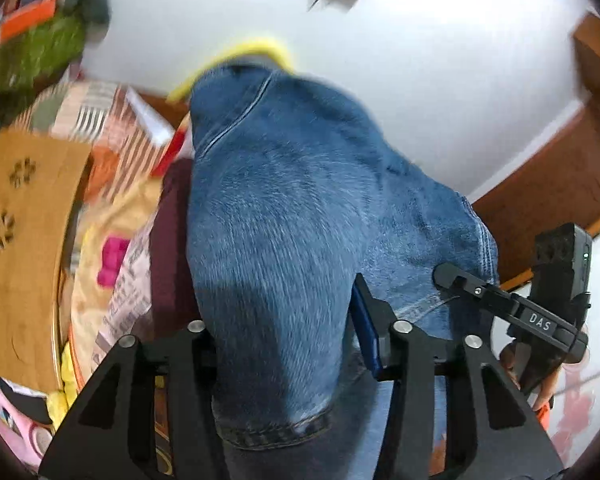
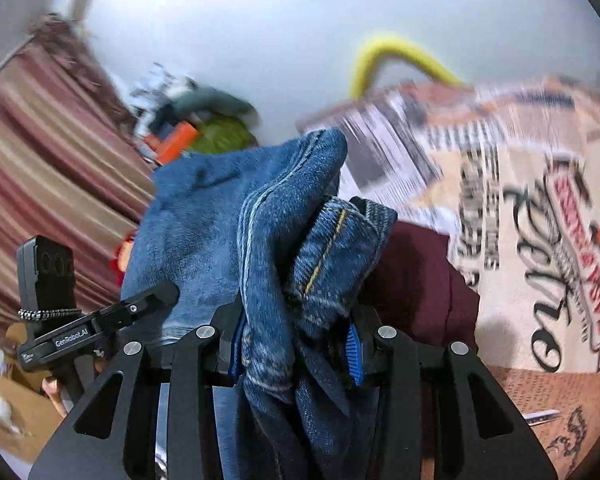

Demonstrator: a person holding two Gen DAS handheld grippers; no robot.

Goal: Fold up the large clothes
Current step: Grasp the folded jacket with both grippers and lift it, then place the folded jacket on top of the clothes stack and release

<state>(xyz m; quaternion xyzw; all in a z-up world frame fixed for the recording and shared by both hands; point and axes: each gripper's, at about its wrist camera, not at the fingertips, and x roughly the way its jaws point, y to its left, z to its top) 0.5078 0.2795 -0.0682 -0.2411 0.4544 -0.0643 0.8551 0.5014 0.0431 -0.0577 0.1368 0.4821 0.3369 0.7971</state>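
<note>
Between the right tongs (image 2: 296,344), nearest the lens, was pinched a thick bunch of jeans (image 2: 284,240), seams and hem gathered together, blue pads (image 2: 354,354) pressed into the denim from either side. Looked lifted clear of the bed so that the cloth could hang and be drawn straight for a fold. Beside it, in the left view, hung a broad smooth panel of the jeans (image 1: 284,220), passed between the left tongs (image 1: 288,344); jaws stood fairly wide there, with one blue pad (image 1: 366,328) against the cloth, the other hidden behind it, so a firm pinch could only be judged likely, not seen. Held side by side and close, probably to keep one edge taut between them. Just past the denim lay a maroon cloth (image 2: 416,280), and around it a printed bedsheet (image 2: 540,240). Further off showed a cardboard box (image 1: 24,248) to the left, a yellow hose (image 2: 396,56) and a white wall (image 1: 380,60), all blurred by motion.
</note>
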